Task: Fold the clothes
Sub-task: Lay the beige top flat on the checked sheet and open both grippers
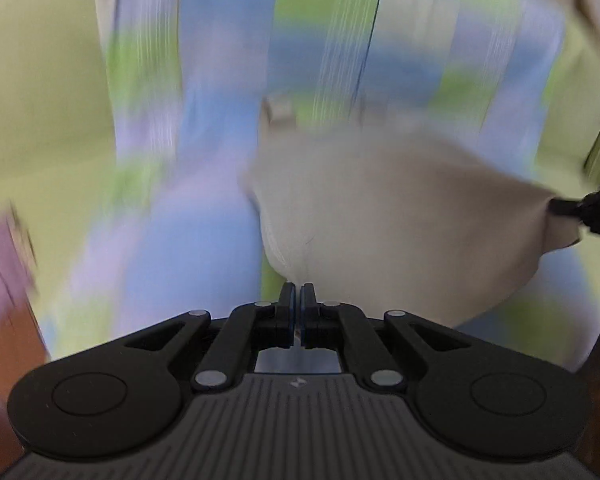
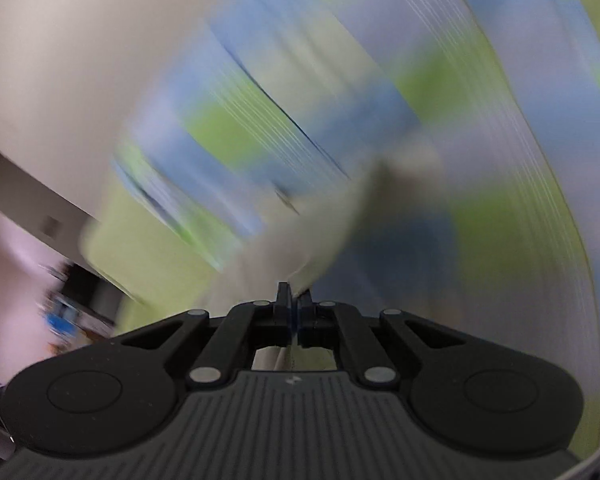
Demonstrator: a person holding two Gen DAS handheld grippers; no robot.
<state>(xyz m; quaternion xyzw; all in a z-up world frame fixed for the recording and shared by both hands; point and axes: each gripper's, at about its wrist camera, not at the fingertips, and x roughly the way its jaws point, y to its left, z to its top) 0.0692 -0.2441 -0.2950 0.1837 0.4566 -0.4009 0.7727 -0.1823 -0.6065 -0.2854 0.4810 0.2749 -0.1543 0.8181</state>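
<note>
Holding the beige cloth (image 1: 400,208) in the air above the striped sheet (image 1: 204,120), left gripper (image 1: 297,292) and right gripper (image 2: 294,292) are both pinching its edges; it may be slipping during fast swinging.

Soft, even daylight, bright with no glare. Heavy motion blur smears the striped bedspread (image 1: 220,80) and beige garment (image 1: 400,200) in both views (worst in the right wrist view); gripper bodies stay sharp, fisheye corners bend and darken
</note>
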